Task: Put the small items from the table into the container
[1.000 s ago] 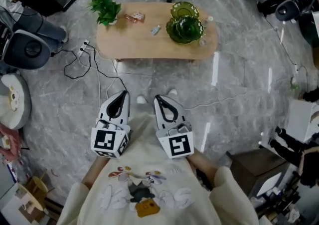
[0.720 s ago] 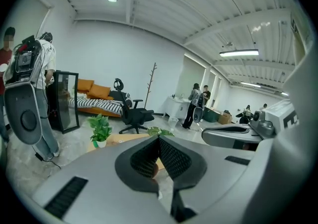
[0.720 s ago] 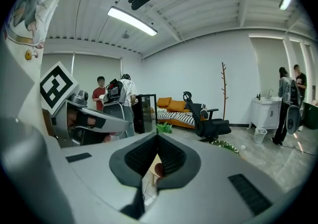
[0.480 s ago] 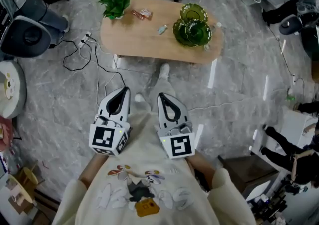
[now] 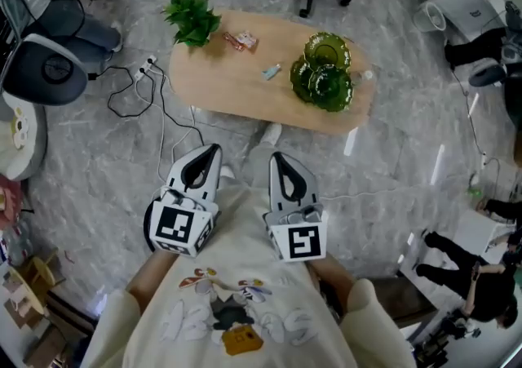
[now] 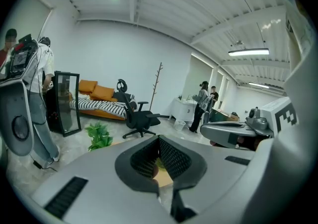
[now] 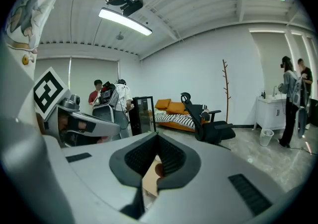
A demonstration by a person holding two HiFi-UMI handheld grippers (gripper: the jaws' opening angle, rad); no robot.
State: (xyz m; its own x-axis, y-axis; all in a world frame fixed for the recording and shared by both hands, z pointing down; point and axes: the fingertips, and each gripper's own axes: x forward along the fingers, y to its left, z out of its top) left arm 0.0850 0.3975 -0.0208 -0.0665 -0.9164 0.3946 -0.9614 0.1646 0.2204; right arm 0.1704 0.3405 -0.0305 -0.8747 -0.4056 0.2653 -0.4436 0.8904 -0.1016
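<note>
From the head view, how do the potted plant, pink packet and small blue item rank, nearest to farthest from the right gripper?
From the right gripper:
1. The small blue item, nearly straight ahead.
2. The pink packet, farther back and left.
3. The potted plant, at the far left.

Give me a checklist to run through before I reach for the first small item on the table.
1. Left gripper empty: ok, jaws together on nothing.
2. Right gripper empty: ok, jaws together on nothing.
3. Jaws open for a grasp: not ok, both shut.
4. Oval wooden table within reach: not ok, both grippers are short of its near edge.
5. Targets in view: ok, the small pink packet and the small pale blue item lie on the table, apart from each other.
6. Green glass dishes empty: cannot tell.
</note>
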